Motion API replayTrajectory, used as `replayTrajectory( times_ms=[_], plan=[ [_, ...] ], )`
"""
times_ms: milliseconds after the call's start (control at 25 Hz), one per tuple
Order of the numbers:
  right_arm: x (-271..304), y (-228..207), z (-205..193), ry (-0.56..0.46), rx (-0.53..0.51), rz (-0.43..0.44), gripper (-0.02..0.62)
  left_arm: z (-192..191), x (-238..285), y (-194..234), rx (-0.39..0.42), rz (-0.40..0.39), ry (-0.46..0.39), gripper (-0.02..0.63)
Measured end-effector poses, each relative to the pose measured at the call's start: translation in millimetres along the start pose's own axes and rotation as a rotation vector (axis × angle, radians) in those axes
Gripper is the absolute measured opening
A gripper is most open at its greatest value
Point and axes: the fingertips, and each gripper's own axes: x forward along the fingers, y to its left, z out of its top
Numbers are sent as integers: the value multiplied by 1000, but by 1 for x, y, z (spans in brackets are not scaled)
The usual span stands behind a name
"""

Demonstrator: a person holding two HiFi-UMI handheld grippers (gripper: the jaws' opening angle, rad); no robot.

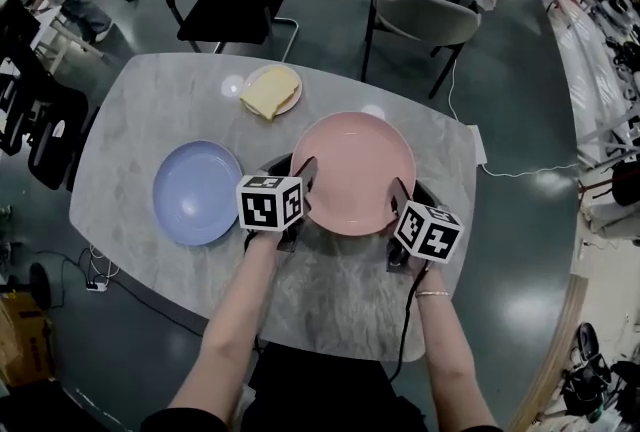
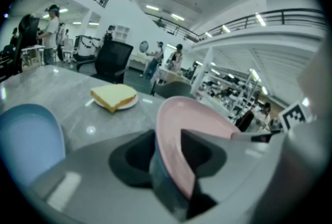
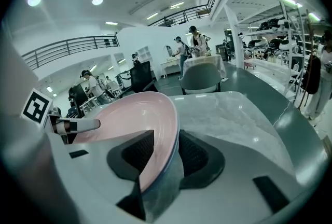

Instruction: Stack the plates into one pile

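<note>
Pink plate sits at the table's near middle, grasped on both sides. The left gripper is clamped on its left rim and the right gripper on its right rim. Each gripper view shows the rim running between the pads. The marker cubes hide the plate's near edge, so I cannot tell whether it is clear of the table. Left of it lies the blue plate, cut off in the left gripper view. Farther back, a small plate holds a yellow slab, bread or sponge, unclear which.
</note>
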Motion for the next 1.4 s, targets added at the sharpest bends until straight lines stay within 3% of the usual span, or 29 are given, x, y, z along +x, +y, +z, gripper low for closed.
replayTrajectory(
  times_ms=[240,880,1160,1400],
  plan=[
    [-22,31,-8,-4,-31,87,141,-8,-55,3,-25,73,-58,160],
    [-37,181,-54,79,-210,357,141,-66,-205,90,-214,340,-150,153],
    [-21,246,-69,102,-266,394,141,-85,-239,147,-279,376,-157,153],
    [7,295,-82,122,-272,376,141,-85,-253,202,-280,368,-138,153]
  ],
)
